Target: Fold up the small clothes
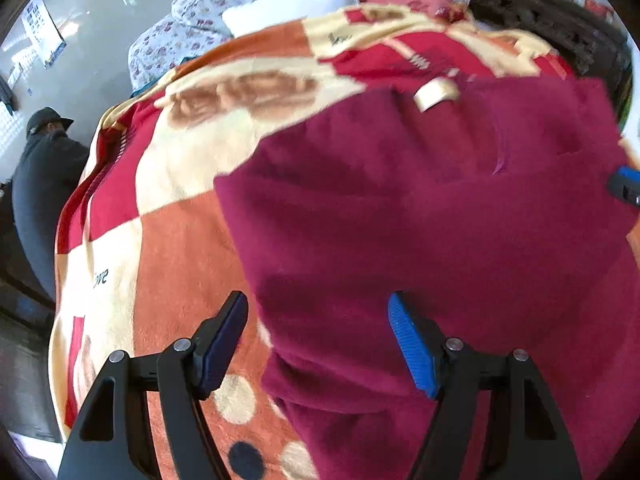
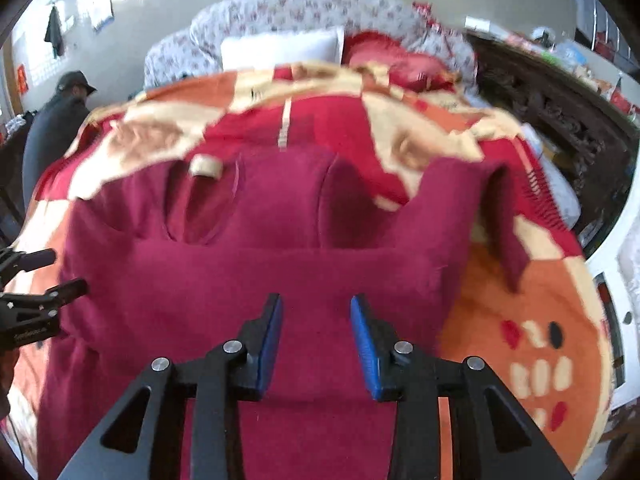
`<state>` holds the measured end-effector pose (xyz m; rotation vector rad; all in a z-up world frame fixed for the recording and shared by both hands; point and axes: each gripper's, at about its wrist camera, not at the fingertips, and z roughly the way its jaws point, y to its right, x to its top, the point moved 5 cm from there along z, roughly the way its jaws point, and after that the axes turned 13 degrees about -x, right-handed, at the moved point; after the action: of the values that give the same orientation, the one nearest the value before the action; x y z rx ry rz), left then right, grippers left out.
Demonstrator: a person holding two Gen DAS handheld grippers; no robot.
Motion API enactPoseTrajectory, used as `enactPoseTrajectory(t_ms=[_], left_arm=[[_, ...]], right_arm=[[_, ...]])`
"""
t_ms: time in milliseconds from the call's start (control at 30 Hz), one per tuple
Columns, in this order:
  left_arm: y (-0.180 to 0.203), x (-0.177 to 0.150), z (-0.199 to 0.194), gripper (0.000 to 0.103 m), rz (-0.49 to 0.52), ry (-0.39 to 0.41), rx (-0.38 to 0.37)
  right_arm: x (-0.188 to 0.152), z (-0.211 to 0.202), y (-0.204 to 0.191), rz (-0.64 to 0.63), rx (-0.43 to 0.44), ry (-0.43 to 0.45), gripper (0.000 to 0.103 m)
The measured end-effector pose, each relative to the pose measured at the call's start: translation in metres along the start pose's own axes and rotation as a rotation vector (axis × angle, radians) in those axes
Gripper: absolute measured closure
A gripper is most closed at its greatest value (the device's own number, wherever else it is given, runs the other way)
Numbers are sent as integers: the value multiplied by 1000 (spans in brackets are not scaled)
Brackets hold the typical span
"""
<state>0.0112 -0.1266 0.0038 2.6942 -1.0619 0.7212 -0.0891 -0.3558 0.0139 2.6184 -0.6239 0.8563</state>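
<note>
The maroon garment [image 2: 256, 280] lay spread on the patterned blanket [image 2: 520, 320] that covered the bed, its collar end with a cream label [image 2: 206, 168] pointing toward the white pillow [image 2: 280, 50] at the head. In the right wrist view a band of it was folded across the middle, and one corner stood up in a loose peak on the right, above bare orange blanket. The garment's left edge ran just beside the left gripper [image 1: 318, 344], whose jaws stood wide apart and held nothing; one finger hung over the blanket, the other over the maroon cloth. The right gripper [image 2: 316, 348] hovered over the garment's near part with its jaws partly open and nothing between them. Open blanket lay to the left and right of the garment. A dark carved wooden frame [image 2: 560, 120] bordered the bed's right side, and a person in dark clothes and a hat [image 2: 60, 120] was beyond the left edge.
</note>
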Motion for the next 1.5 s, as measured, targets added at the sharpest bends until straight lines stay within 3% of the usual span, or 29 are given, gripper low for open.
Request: enactPoseTrajectory(t_ms=[67,133,200,267,367,467,633,700,800,933,1067,1200,1300,1367,1500], left_arm=[[-10,-5,9,31,-2,-15,44],[-24,-8,12,23,-39,-14,17],[-36,-6,11,23,-71,-19,11],[-45,-1,7,23,-86,-13,14],[-53,9,1,23,-93,-9,17],[-50,16,0,23,-79,-15,9],[-35,22,6,23,-22,-33,26],[-29,23,6,23,15,-44,27],[-29,25,3,23,37,-36,42],[-44,26,-6,23,-12,-21,21],[-63,25,-16,23,-52,-2,41],[-78,23,-24,23,-96,13,54],[-68,18,-29,23,-92,22,22],[-54,14,-31,23,-77,28,0],[-27,5,-24,23,-41,19,-27]], right_arm=[[-1,24,-5,23,22,-37,65],[1,40,-11,16,3,-41,63],[5,37,-15,2,-25,-27,63],[5,24,-17,7,3,-22,63],[-2,-5,-32,10,118,-11,61],[-22,-32,-75,-93,238,3,61],[-51,-53,-152,-180,550,-77,61],[-54,-54,-173,-179,618,-94,61],[-52,-40,-197,-141,626,-91,61],[-47,-8,-215,-50,656,-158,60],[-31,-15,-236,-44,711,-86,57],[-39,-16,-248,-33,785,-173,54],[-53,-27,-228,-56,778,-205,52],[-59,-40,-196,-51,751,-192,40],[-68,-44,-121,-6,543,-137,29]])
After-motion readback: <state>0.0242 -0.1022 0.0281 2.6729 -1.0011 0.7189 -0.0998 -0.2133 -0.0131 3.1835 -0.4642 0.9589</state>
